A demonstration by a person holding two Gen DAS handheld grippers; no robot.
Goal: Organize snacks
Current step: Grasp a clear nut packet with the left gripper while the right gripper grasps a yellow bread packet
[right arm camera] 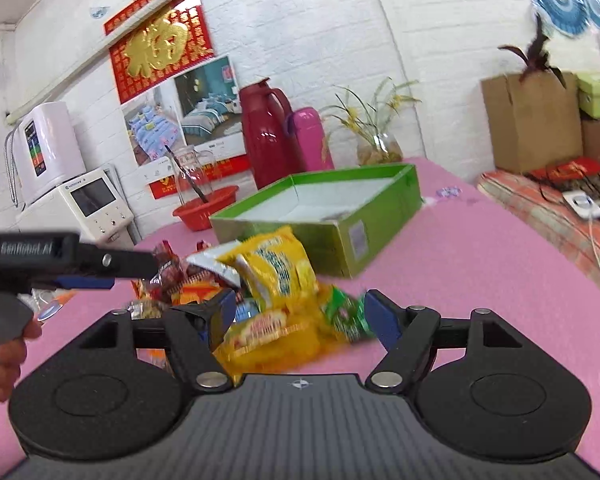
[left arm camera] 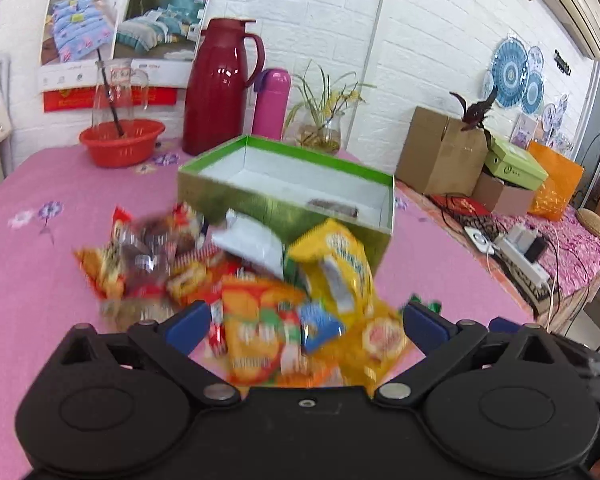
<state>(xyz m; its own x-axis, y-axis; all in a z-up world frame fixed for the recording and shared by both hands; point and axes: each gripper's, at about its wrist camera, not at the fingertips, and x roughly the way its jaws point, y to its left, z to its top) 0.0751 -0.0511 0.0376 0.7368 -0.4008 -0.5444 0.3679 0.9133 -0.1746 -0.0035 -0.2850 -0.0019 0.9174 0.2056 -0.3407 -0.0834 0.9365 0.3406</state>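
Observation:
A pile of snack packets (left arm camera: 260,280) lies on the pink tablecloth in front of an open green box (left arm camera: 292,184) with a white inside. A large yellow packet (left arm camera: 336,268) leans on the box's near wall. My left gripper (left arm camera: 304,320) is open just above the pile's near edge, holding nothing. In the right wrist view the pile (right arm camera: 260,292) and the green box (right arm camera: 320,216) show again. My right gripper (right arm camera: 300,312) is open over an orange packet (right arm camera: 276,332), beside a green candy packet (right arm camera: 344,316). The left gripper's body (right arm camera: 60,260) reaches in from the left.
A red basket with a glass jug (left arm camera: 122,142), a red thermos (left arm camera: 220,84), a pink flask (left arm camera: 272,104) and a plant vase (left arm camera: 324,132) stand behind the box. Cardboard boxes (left arm camera: 440,152) and a power strip (left arm camera: 520,256) are on a side table at right.

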